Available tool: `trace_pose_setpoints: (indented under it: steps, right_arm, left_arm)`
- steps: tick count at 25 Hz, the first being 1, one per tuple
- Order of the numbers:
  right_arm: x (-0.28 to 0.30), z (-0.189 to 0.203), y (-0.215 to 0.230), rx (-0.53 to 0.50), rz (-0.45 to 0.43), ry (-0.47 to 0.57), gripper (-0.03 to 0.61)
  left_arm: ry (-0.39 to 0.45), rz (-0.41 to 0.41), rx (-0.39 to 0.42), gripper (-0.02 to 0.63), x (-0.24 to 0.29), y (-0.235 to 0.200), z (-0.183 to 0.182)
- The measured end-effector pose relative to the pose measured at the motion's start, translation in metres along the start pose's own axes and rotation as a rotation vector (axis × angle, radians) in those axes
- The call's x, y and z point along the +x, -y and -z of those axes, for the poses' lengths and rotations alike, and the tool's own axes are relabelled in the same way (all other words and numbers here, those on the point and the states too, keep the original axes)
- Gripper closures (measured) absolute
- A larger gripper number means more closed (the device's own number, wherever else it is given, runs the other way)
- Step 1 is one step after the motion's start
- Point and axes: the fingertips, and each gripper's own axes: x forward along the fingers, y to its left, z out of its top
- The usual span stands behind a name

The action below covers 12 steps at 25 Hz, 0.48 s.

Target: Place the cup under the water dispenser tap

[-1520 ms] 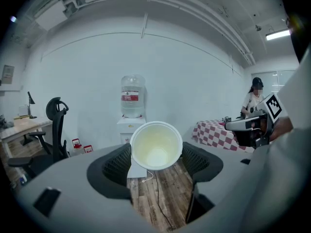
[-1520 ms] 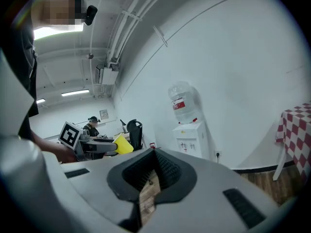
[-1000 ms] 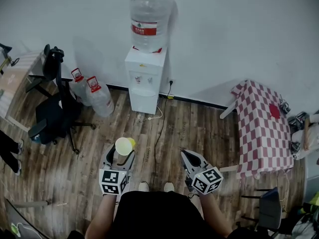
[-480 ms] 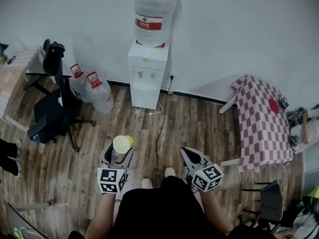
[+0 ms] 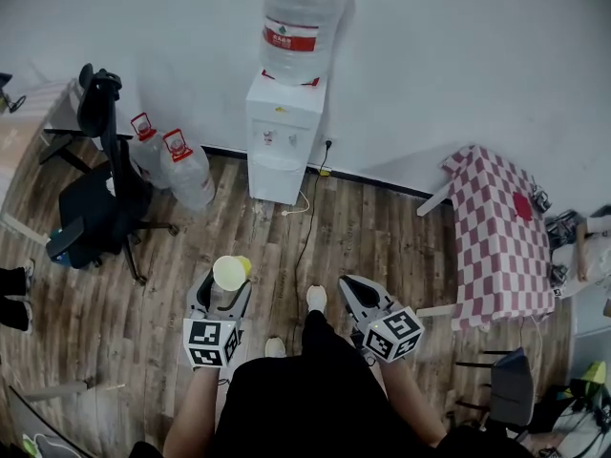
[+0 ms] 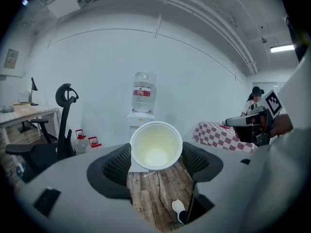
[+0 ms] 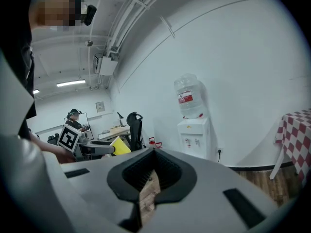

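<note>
Wood-plank floor (image 5: 382,246), plain white wall (image 5: 458,65) behind. White water dispenser (image 5: 280,141) stands against the wall with a big clear bottle (image 5: 304,22) upended on top. Two spare bottles (image 5: 177,165) with red caps sit on the floor just beside it on the left, with a black office chair (image 5: 95,189) further left. A table with a red-and-white checked cloth (image 5: 501,241) is off to the right. A cable (image 5: 307,227) runs from the dispenser across the planks.

Left gripper (image 5: 227,292): jaws spread wide and clamped on the cup (image 5: 229,273) (yellow outside, pale inside, looks empty). The cup is over the floor in front of the person, well apart from the dispenser.

Right gripper (image 5: 353,289): jaws pressed together, nothing between them, level with the left one.
</note>
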Motion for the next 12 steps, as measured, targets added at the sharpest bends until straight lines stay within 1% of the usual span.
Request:
trace_pose_setpoints:
  steps: [7, 12]
  right_arm:
    - [0.016, -0.003, 0.027, 0.007, -0.014, -0.015, 0.568]
    - [0.035, -0.012, 0.059, 0.02, -0.028, -0.017, 0.568]
  left_arm:
    - [-0.021, -0.02, -0.015, 0.276, 0.025, -0.002, 0.001]
    - [-0.027, -0.031, -0.005, 0.276, 0.058, -0.001, -0.015]
